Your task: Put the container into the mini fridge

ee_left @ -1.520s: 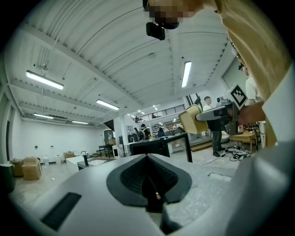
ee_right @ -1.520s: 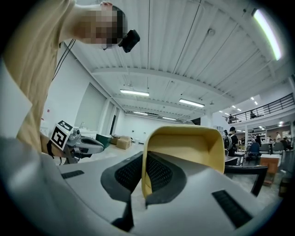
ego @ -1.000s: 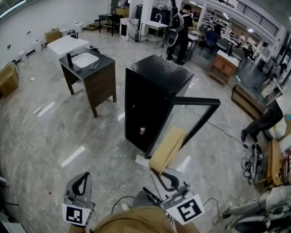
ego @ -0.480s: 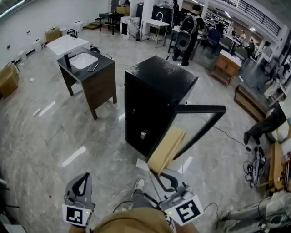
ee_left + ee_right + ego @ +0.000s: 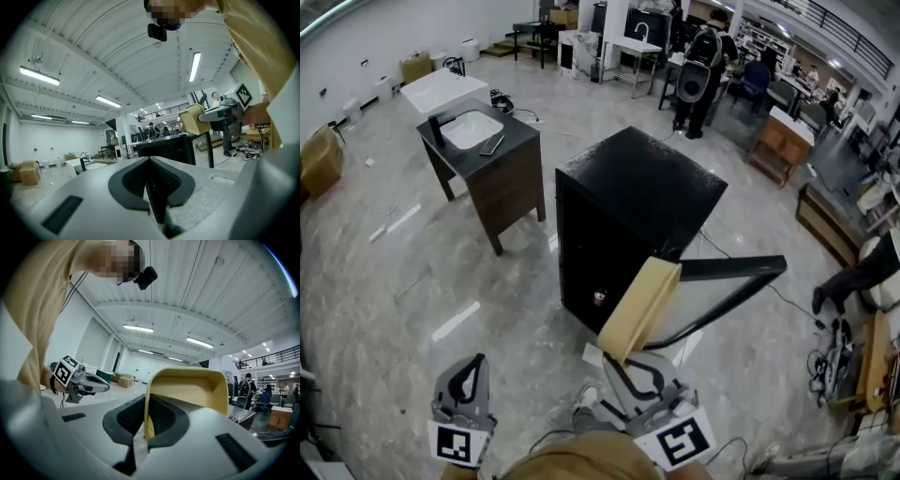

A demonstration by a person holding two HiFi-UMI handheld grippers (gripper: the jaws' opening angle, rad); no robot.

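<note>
Holding the container up in front of the open mini fridge

The right gripper [image 5: 626, 364] is clamping the tan container [image 5: 639, 307] by one wall, short of the mini fridge [image 5: 623, 202]. The left gripper [image 5: 468, 375] is hanging low, jaws pressed together on nothing. Levelling the container and steering inside the open door [image 5: 727, 279] would be wise.

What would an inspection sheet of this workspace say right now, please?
Surface: grey marble floor, glossy.
Job's things: yellow container held tilted in front of the black mini fridge; door open.
Clutter: small item low inside the fridge; white sheet at its foot.
Grippers: right gripper shut on the container; left gripper shut, empty.
Cables: one cable on the floor beyond the door.
Surroundings: sink cabinet to the left; people standing behind.
</note>
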